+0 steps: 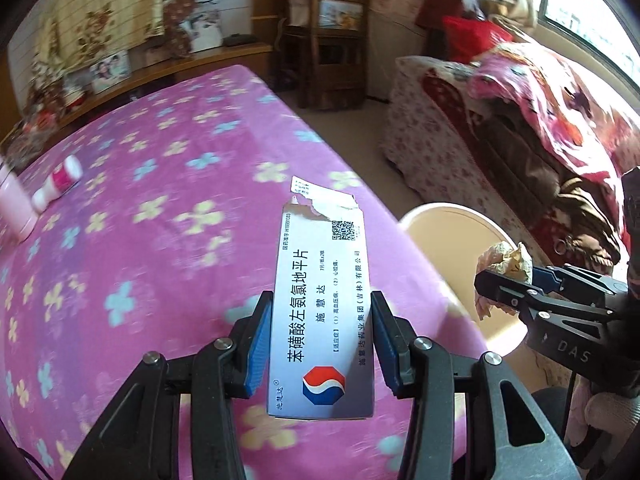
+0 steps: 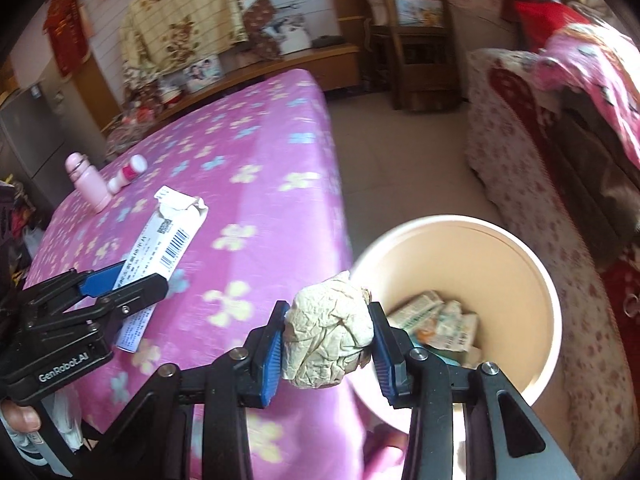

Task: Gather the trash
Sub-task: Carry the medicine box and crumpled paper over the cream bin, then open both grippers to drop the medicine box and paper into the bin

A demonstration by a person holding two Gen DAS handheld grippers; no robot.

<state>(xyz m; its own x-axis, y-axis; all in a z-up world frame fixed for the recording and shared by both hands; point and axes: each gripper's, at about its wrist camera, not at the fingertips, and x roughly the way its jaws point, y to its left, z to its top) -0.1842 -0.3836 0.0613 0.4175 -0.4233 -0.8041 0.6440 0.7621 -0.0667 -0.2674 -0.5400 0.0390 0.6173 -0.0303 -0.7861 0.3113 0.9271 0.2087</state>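
My left gripper (image 1: 322, 320) is shut on a white medicine box (image 1: 322, 312) with a torn top flap, held above the pink flowered table (image 1: 160, 240). The box (image 2: 160, 248) and the left gripper (image 2: 132, 284) also show in the right wrist view. My right gripper (image 2: 328, 336) is shut on a crumpled paper ball (image 2: 326, 340), at the table's right edge beside the rim of a cream bin (image 2: 536, 280). The bin (image 1: 448, 220) holds several paper scraps (image 2: 440, 324). In the left wrist view the right gripper (image 1: 508, 284) holds the paper ball (image 1: 502, 260) near the bin.
A pink bottle (image 2: 88, 182) and a small pink-and-white bottle (image 2: 126, 174) are at the table's far left. A flowered sofa (image 2: 540, 152) with blankets stands right of the bin. A wooden shelf (image 2: 416, 40) and a low cabinet (image 2: 280, 68) are at the back.
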